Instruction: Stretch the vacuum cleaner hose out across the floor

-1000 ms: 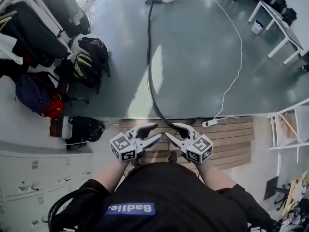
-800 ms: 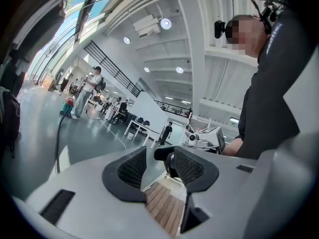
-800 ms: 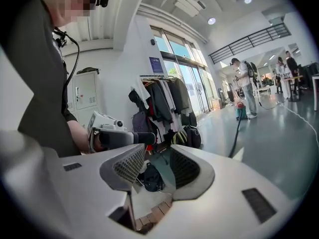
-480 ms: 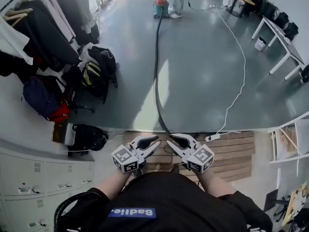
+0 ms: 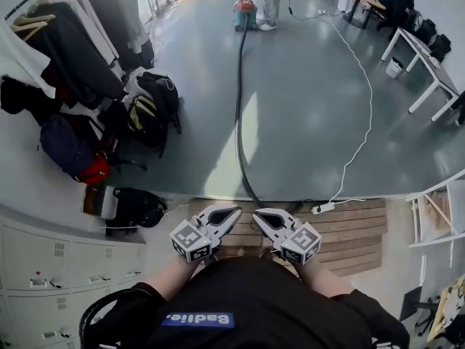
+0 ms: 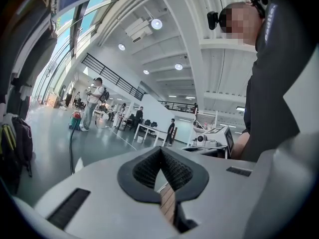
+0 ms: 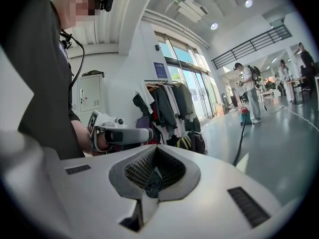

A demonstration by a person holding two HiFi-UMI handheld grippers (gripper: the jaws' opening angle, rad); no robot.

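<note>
L gripper (image 5: 234, 212) & R gripper (image 5: 257, 215) just snapped shut empty, hose (image 5: 237, 122) at 12 o'clock ungripped, so pulling back could stretch nothing.

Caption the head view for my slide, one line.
Left tongs and right tongs just closed, empty; black hose stretched across floor to red vacuum cleaner.

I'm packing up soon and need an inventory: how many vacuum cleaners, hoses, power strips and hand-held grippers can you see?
Vacuum cleaner: 1
Hose: 1
Power strip: 1
Hand-held gripper: 2, the left hand-held gripper and the right hand-held gripper
Total: 5
</note>
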